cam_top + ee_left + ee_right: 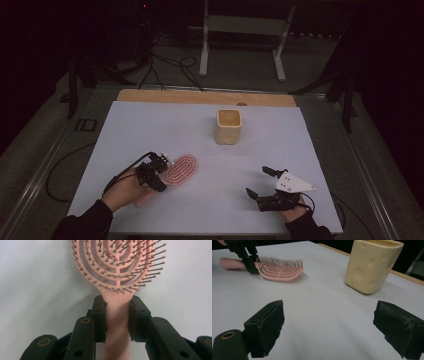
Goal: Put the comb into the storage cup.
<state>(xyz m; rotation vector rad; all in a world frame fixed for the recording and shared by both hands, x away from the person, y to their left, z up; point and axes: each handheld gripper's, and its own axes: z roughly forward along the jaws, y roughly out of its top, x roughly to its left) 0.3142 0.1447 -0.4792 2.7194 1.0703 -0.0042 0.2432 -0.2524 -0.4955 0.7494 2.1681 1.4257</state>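
In the left gripper view, the left claw (117, 315) has its two jaws pressed against either side of the pink brush (117, 270) at the neck, where the handle meets the bristled head. The brush lies flat on the bench (30, 290), bristles up, on the person's left side. The grip sits far forward on a smooth, tapering handle, so the brush may well slide or swivel between the pads once it comes off the bench, with the head dipping or the handle swinging down. A lift with a quick turn of the wrist would make that worse.

The person's left hand (125, 192) holds that claw low over the handle end, and any downward push could scrape the jaw tips on the bench.

On the other side, the right claw (261, 181) stands wide with nothing between its jaws, hovering just above the bench, well apart from the brush. It is no risk where it is, though reaching across could knock the brush head.

Farther back stands the cream cup (229, 126), upright and apart from everything. If the brush is meant to go in there, a tilted or slipping brush could catch the rim and tip the cup, since it looks light and stands free.
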